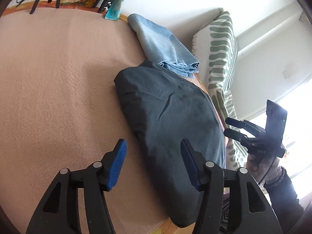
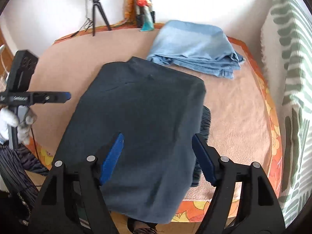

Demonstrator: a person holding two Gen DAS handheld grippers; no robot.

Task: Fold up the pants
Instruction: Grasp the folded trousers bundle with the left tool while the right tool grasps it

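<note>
Dark navy pants (image 1: 171,120) lie folded into a thick rectangle on a pink blanket (image 1: 58,89), their near end hanging over the bed's edge; they also show in the right wrist view (image 2: 140,117). My left gripper (image 1: 153,162) is open and empty, hovering above the pants' near left edge. It also shows at the left of the right wrist view (image 2: 66,96). My right gripper (image 2: 158,156) is open and empty just above the pants' near end. It also shows at the right of the left wrist view (image 1: 231,126).
A folded light blue garment (image 2: 195,46) lies beyond the dark pants. A green-striped white cushion (image 2: 292,97) stands along the right side. A tripod with a ring light (image 2: 96,9) and a doll (image 2: 145,9) stand at the far edge.
</note>
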